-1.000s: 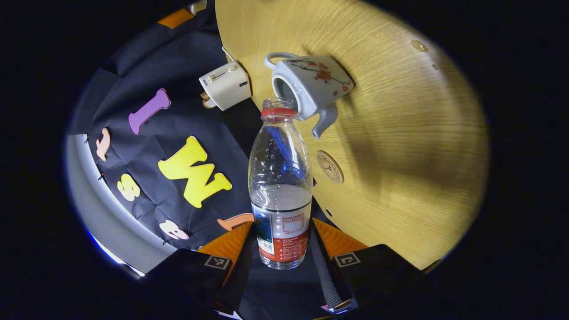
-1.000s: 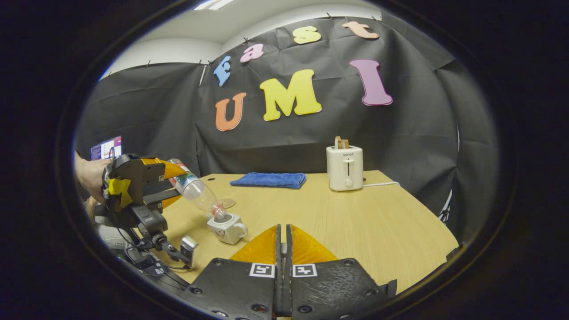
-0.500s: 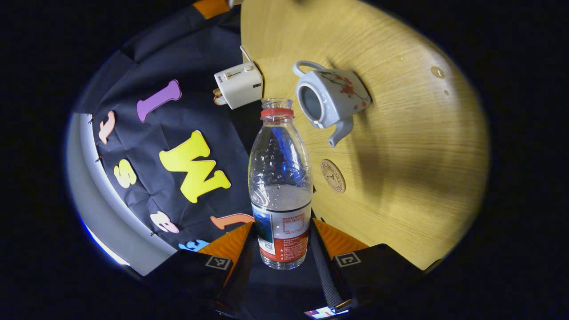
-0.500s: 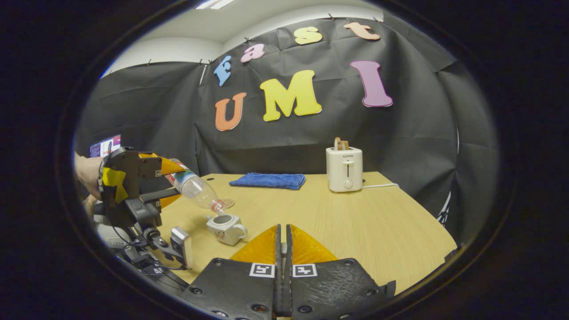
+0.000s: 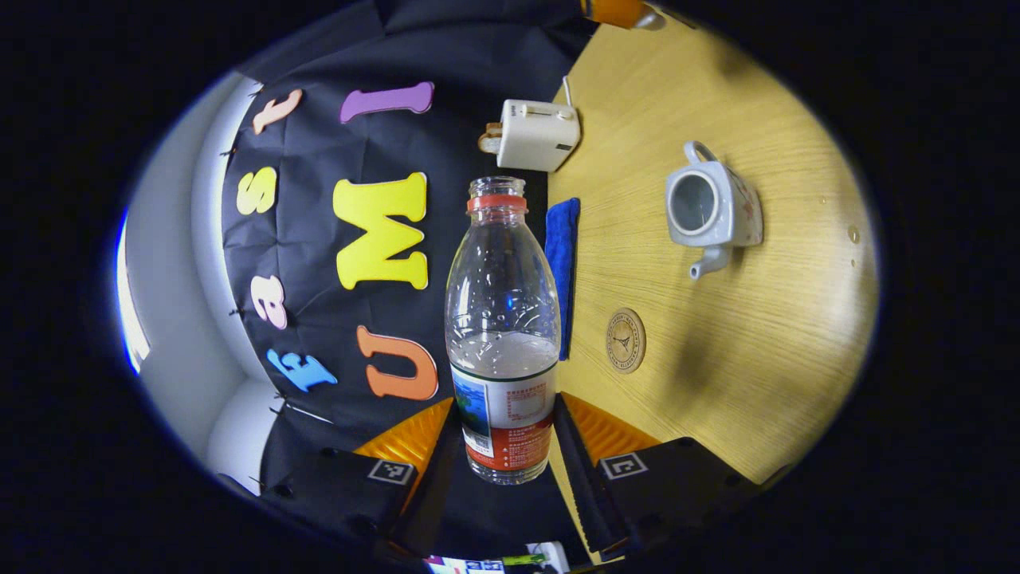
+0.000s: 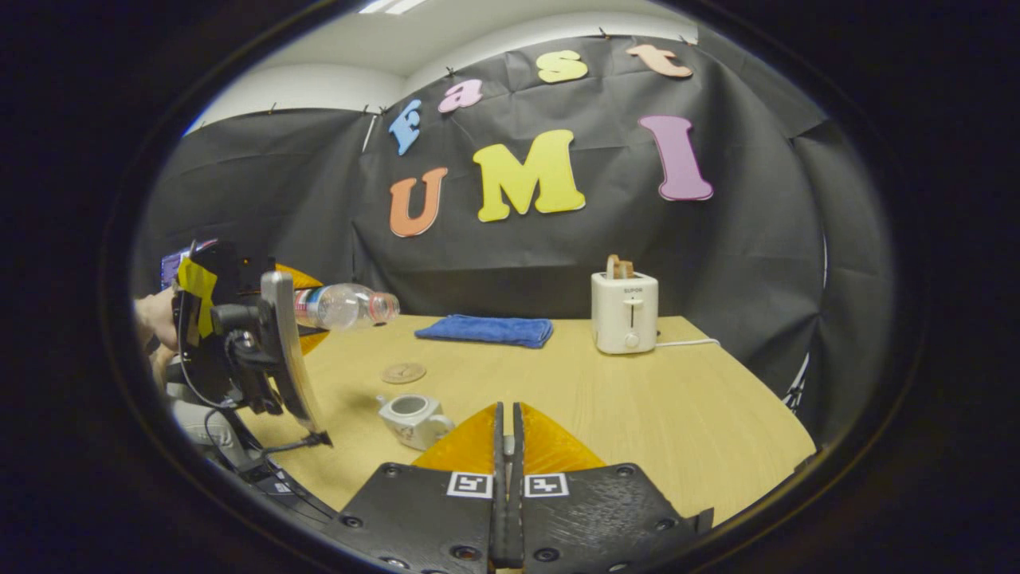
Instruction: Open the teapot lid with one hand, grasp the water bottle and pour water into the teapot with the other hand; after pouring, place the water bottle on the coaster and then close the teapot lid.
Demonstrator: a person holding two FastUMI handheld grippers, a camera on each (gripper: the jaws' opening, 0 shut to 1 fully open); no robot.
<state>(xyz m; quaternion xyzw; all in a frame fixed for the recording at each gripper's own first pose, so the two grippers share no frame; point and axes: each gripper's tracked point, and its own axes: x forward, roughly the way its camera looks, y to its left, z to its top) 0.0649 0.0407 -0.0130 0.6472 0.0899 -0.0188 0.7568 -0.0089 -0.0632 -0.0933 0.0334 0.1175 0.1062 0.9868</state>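
Left hand-held gripper (image 5: 510, 446) pinches clear plastic water bottle w/ red neck ring (image 5: 502, 319) at its label, lying about level. Tip it upright, mouth up, then set it on round brown coaster (image 5: 625, 340), just right of bottle. Open white floral teapot (image 5: 712, 209) farther out, right. Right hand-held gripper (image 6: 507, 446) pressed together.

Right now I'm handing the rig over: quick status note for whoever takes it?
Left tool: shut on the clear plastic water bottle with the red neck ring, uncapped, roughly level above the light wooden table, some water left.
Right tool: shut, held near the table; whether it grips the lid, I cannot tell.
White flowered teapot: lid off, upright. Round wooden coaster: bare, beside it.
Done: lid off, apparently poured.
Left: stand the bottle on the coaster, close the teapot.
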